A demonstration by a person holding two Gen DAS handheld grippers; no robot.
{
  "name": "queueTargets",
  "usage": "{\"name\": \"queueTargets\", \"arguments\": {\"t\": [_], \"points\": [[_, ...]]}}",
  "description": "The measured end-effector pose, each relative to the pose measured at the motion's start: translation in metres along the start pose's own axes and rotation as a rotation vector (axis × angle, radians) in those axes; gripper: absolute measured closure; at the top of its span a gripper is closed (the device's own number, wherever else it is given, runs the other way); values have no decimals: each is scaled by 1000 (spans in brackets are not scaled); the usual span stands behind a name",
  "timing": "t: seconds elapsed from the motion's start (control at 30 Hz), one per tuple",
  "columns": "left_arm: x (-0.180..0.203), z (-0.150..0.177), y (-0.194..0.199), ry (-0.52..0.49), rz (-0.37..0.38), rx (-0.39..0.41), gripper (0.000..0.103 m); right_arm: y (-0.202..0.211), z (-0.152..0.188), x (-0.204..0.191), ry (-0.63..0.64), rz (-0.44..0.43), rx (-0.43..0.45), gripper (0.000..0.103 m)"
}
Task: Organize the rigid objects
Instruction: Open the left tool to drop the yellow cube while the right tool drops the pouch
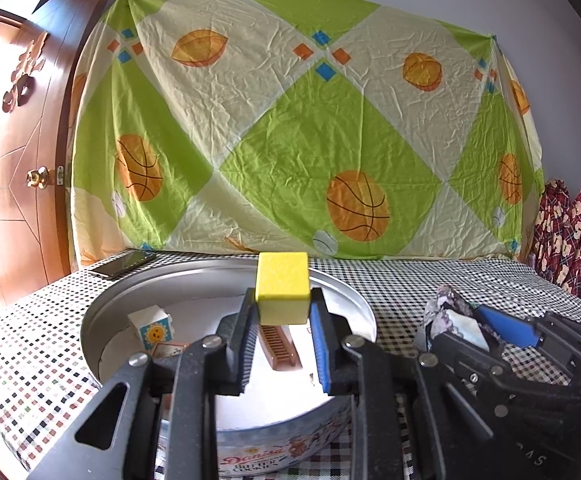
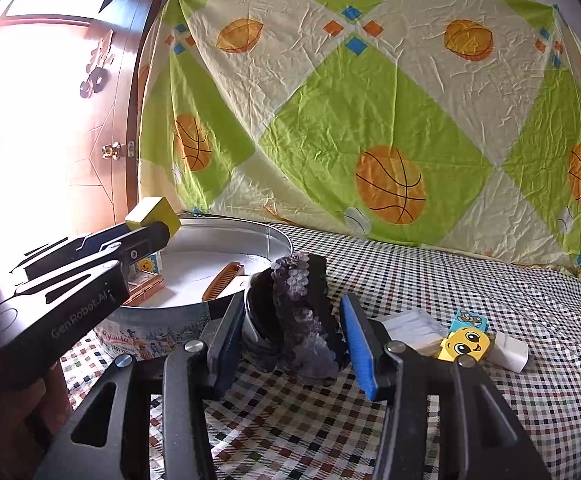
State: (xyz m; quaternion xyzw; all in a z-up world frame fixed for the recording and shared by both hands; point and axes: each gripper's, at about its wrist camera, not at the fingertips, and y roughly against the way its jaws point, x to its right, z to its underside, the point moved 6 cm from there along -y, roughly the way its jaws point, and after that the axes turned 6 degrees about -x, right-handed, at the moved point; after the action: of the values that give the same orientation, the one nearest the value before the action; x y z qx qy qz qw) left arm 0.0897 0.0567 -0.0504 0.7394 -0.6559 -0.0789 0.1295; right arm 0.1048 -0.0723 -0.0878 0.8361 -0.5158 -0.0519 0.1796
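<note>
My left gripper is shut on a yellow block and holds it above the round metal cookie tin. From the right wrist view, the same block hangs over the tin's left side. Inside the tin lie a white cube with a sun picture and a brown comb. My right gripper is shut on a dark sequined object just right of the tin, low over the checked cloth. I cannot tell if the object touches the cloth.
To the right of my right gripper lie a yellow face brick, a blue brick, a flat white piece and a white block. A dark phone lies behind the tin. A patterned sheet hangs behind the table; a wooden door stands left.
</note>
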Motion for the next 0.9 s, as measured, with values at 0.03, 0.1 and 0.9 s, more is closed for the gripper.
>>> {"name": "queueTargets", "arguments": {"t": [0.03,0.1,0.9], "points": [[-1,-1,0,-2,-3,1,80,0,0,-1,1,-4,-1,53],[-4,-2,1,-5,-7,0,80,-1,-3,-2,1,-13,-1,53],[-74,-11,-69,2,-83,-330,80,-114,-68,-57,40,-229,-215,53]]}}
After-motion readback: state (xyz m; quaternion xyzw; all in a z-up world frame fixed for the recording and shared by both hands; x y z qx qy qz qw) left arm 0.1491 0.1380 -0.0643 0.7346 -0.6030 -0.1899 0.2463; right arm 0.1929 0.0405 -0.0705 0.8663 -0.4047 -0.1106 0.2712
